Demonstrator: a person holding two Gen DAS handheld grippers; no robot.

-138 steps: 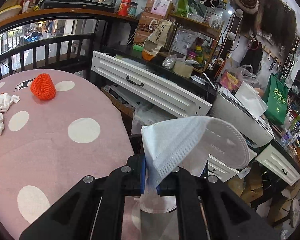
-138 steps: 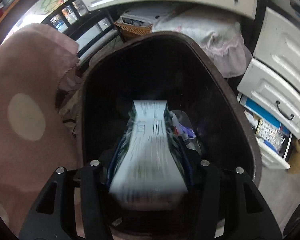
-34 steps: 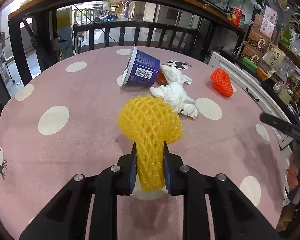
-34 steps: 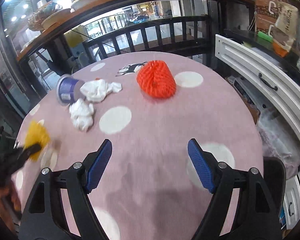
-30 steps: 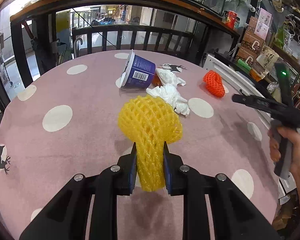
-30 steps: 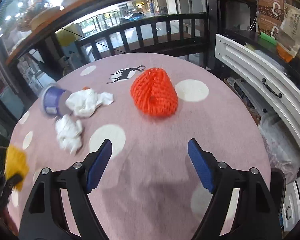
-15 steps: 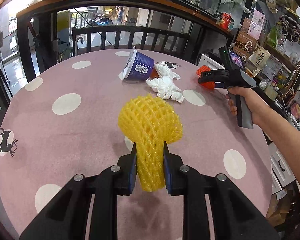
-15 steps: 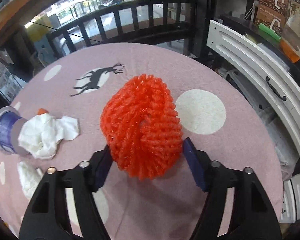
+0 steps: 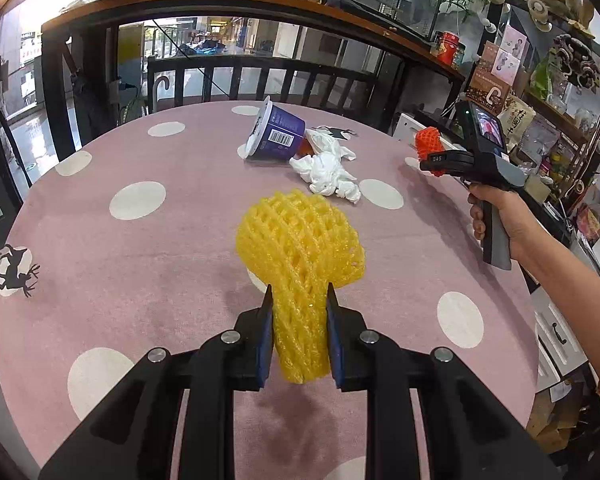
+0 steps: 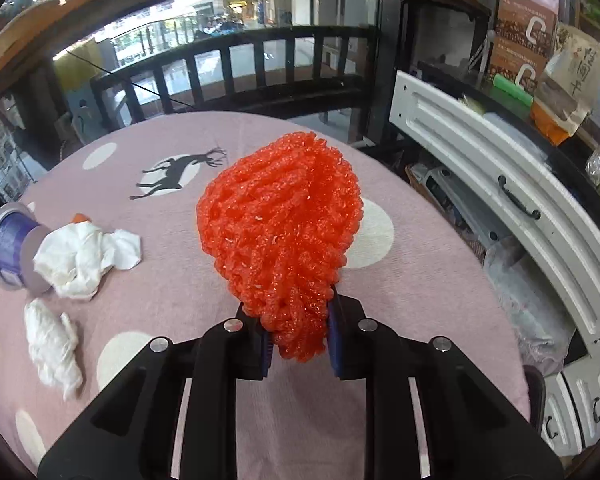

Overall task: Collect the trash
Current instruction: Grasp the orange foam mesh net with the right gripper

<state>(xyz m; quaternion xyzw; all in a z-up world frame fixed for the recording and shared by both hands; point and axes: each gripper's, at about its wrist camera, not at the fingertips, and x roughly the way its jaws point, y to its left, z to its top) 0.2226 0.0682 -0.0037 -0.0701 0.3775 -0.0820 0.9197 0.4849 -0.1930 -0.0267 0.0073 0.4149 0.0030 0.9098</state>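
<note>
My left gripper point(image 9: 298, 322) is shut on a yellow foam fruit net point(image 9: 300, 240), held above the pink dotted tablecloth point(image 9: 140, 264). My right gripper point(image 10: 298, 326) has its jaws closing on a red foam net point(image 10: 280, 216), and the pads squeeze its lower end. In the left wrist view the right gripper point(image 9: 428, 156) shows at the table's far right with the red net point(image 9: 428, 142) at its tip and a hand point(image 9: 496, 216) on the handle. A tipped blue cup point(image 9: 278, 132) and crumpled white tissues point(image 9: 328, 172) lie on the far side of the table.
Black railing point(image 9: 260, 80) and a wooden shelf point(image 9: 240, 4) stand behind the table. White drawers point(image 10: 500, 192) and cluttered shelves point(image 9: 540, 92) line the right side. The blue cup point(image 10: 10, 248) and two tissue wads point(image 10: 84, 256) lie left of the red net.
The right gripper came up to the red net and shut on it from wide open. The left gripper kept hold of the yellow net and drew back a little from the cup.
</note>
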